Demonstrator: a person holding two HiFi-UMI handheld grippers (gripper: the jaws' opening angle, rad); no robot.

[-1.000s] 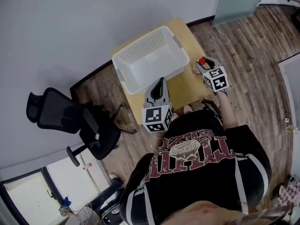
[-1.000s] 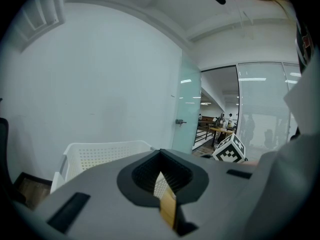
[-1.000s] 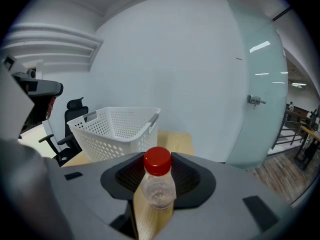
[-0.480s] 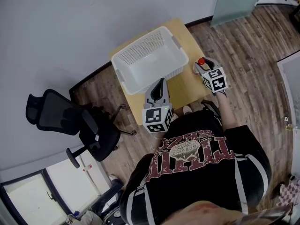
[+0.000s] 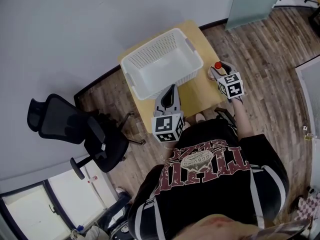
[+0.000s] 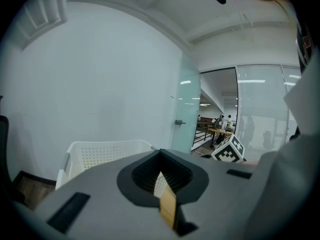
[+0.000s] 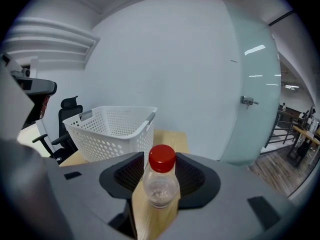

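Observation:
A clear plastic bottle (image 7: 161, 188) with a red cap (image 7: 162, 158) stands upright between the jaws of my right gripper (image 7: 159, 199), which is shut on it. In the head view that gripper (image 5: 217, 70) hovers over the right edge of a small wooden table (image 5: 200, 95), the red cap (image 5: 217, 65) just showing. A white perforated basket (image 5: 161, 64) fills the table's far part. My left gripper (image 5: 172, 87) points at the basket's near wall; its jaws (image 6: 165, 196) are shut with nothing between them.
A black office chair (image 5: 75, 129) stands left of the table on the wood floor. A pale wall runs behind the basket (image 7: 112, 129). A frosted glass door (image 7: 250, 99) is to the right. My right gripper's marker cube (image 6: 229, 151) shows in the left gripper view.
The right gripper with the bottle has drifted slightly right, away from the basket. The left gripper has barely moved.

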